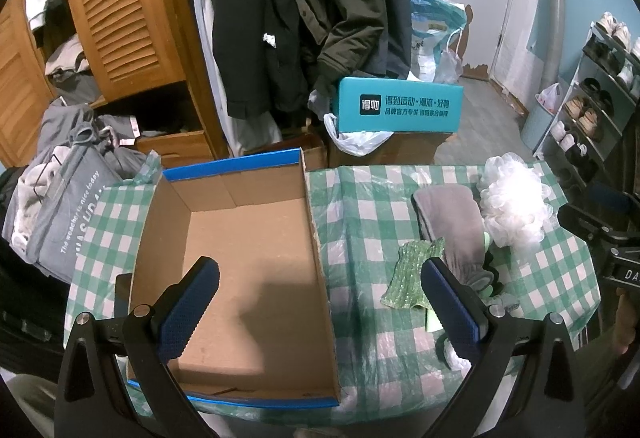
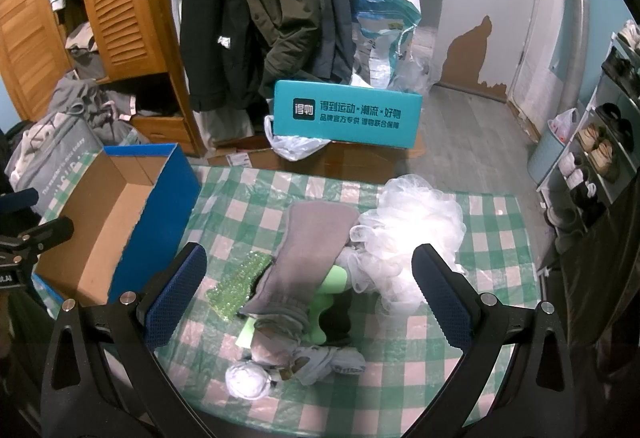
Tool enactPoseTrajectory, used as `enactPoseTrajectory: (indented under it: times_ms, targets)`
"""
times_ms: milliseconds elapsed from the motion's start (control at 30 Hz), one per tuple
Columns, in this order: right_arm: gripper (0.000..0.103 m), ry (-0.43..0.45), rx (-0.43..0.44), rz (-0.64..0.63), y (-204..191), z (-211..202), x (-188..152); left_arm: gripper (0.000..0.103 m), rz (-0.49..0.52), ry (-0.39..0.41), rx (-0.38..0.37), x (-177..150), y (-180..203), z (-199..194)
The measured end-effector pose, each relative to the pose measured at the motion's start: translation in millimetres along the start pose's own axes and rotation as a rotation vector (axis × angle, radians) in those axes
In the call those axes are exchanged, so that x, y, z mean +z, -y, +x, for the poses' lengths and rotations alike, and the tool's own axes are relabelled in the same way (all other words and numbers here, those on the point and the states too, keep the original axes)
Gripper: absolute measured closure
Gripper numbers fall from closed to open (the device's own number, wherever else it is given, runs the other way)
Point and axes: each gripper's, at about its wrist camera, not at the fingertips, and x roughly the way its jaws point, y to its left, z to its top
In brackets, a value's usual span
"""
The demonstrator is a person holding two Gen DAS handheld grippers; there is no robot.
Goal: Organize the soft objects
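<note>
An open, empty cardboard box with blue outer walls stands on the left of the green-checked table; it also shows in the right wrist view. My left gripper is open and empty, hovering over the box's right wall. To the right lies a pile of soft things: a grey cloth, a white mesh bath puff, a green sparkly cloth, a light green item, a rolled white sock and a grey bundle. My right gripper is open and empty, above the pile.
The table ends just behind the box and pile. Beyond it stand a teal shipping box, hanging coats, a wooden wardrobe, a grey laundry bag at left and a shoe rack at right.
</note>
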Motion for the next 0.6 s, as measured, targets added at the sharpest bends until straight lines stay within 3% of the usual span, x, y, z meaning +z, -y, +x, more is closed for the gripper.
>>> enactPoseTrajectory:
  times_ms: [600]
  targets:
    - [0.002,-0.001,0.001,-0.002,3.5,-1.2,-0.2,0.001,0.012,-0.033,-0.008,-5.3,2.9,7.3]
